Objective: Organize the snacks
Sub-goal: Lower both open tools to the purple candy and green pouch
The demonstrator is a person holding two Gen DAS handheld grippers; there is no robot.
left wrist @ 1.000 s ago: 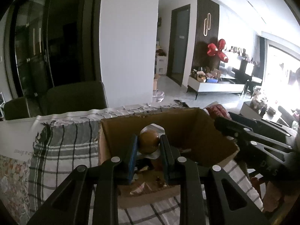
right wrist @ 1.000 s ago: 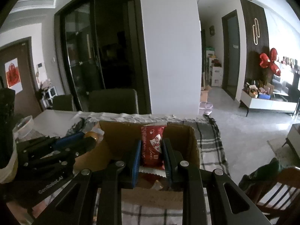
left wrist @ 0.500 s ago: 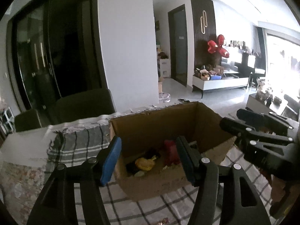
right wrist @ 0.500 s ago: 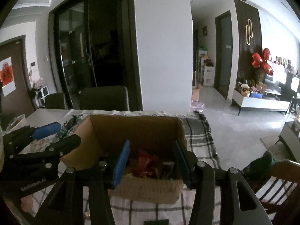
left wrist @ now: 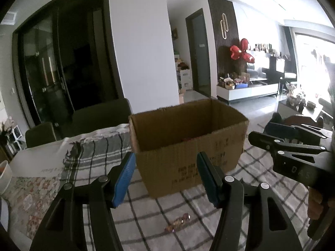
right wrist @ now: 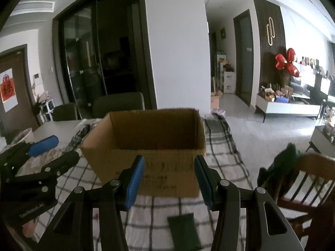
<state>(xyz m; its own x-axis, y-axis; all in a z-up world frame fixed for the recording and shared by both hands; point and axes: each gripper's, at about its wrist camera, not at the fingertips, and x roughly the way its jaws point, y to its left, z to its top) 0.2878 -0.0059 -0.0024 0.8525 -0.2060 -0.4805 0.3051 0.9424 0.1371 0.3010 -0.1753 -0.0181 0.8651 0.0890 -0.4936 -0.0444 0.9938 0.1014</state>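
Observation:
An open cardboard box [left wrist: 188, 144] stands on the checked tablecloth; its contents are mostly hidden below the rim. It also shows in the right wrist view [right wrist: 146, 146]. My left gripper [left wrist: 165, 177] is open and empty, in front of the box. My right gripper [right wrist: 169, 177] is open and empty, also in front of the box. A wrapped candy [left wrist: 178, 222] lies on the cloth below the left gripper. A dark green packet [right wrist: 184, 228] lies on the cloth below the right gripper. Each gripper shows in the other's view, the right one [left wrist: 278, 135] and the left one [right wrist: 50, 152].
A white bowl [left wrist: 4, 177] stands at the table's left edge. Dark chairs [left wrist: 100, 115] stand behind the table. A wooden chair [right wrist: 303, 182] with dark green cloth on it stands to the right. A white pillar [right wrist: 175, 52] rises behind the box.
Both grippers opened and dropped their snacks, a round brown one and a red packet, into the box. Both then pulled back from the box.

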